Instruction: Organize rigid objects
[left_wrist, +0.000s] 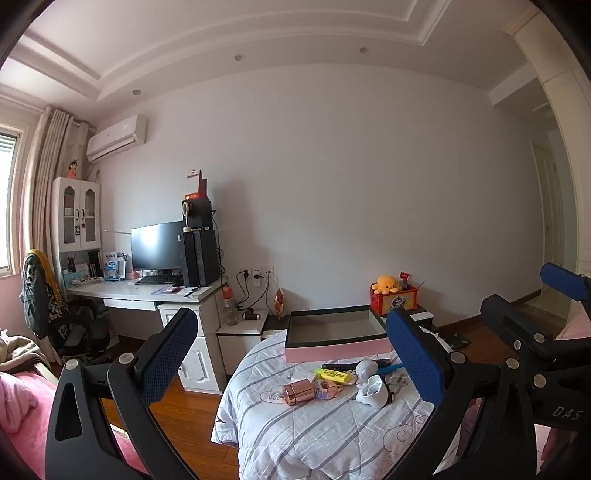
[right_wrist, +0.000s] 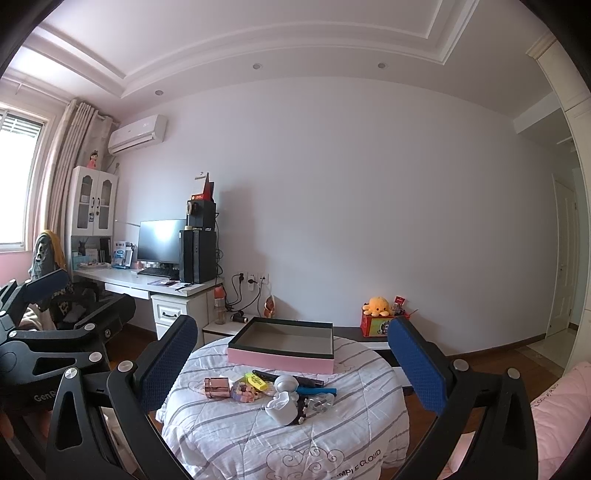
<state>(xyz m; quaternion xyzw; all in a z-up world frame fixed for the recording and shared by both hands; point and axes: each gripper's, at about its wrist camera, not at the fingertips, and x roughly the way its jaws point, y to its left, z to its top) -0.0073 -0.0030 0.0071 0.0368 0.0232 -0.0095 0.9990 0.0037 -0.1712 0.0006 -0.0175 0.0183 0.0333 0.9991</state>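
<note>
Left gripper (left_wrist: 291, 356) and right gripper (right_wrist: 291, 363): jaws spread wide, nothing held, both hovering short of the near edge of the quilt-covered surface (right_wrist: 229, 435).

Clutter sits mid-surface in a tight heap: rose-gold cylinder (right_wrist: 217, 387), glossy metal, lying on its side; yellow highlighter (right_wrist: 256, 382); white rounded plastic piece (right_wrist: 282, 406); blue-handled tool (right_wrist: 317, 390).

At the far edge, pink tray (right_wrist: 282, 360), dark rim, empty, rigid card.

Risks, judged:
- cylinder is smooth, may roll or slip from the pads
- overlapping items may drag neighbours
- soft quilt yields under pressing, could tip the tray
</note>
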